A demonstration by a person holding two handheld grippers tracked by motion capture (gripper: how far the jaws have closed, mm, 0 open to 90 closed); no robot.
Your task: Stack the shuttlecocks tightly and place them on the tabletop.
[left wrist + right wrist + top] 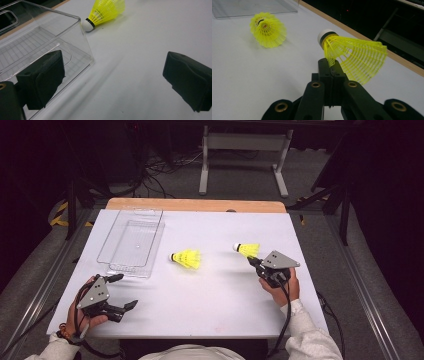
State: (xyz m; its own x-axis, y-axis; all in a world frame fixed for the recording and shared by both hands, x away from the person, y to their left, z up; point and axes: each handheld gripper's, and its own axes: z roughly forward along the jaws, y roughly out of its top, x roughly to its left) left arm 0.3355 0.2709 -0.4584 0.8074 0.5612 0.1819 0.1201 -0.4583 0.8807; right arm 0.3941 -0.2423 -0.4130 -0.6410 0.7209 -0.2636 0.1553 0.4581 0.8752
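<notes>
Item one: my right tool [253, 260], right of centre in the high view, jaws pressed together and pinching the skirt edge of a yellow plastic-mesh shuttlecock with a white cap and black band [247, 249]; in the right gripper view that shuttlecock [352, 53] stands just above the closed jaws at frame centre, cap pointing to the upper left. Item two: a second yellow plastic-mesh shuttlecock [186, 258], lying on its side at the centre of the high view, apart from both tools, cap toward the left. Item three: my left tool [122, 291], lower left of the high view, jaws spread wide with nothing between them. Item four: a clear plastic rectangular bin with a ribbed floor [131, 242], upper left of the high view, just beyond my left tool. All rest on a white bench [210, 300] with a wooden far edge.
</notes>
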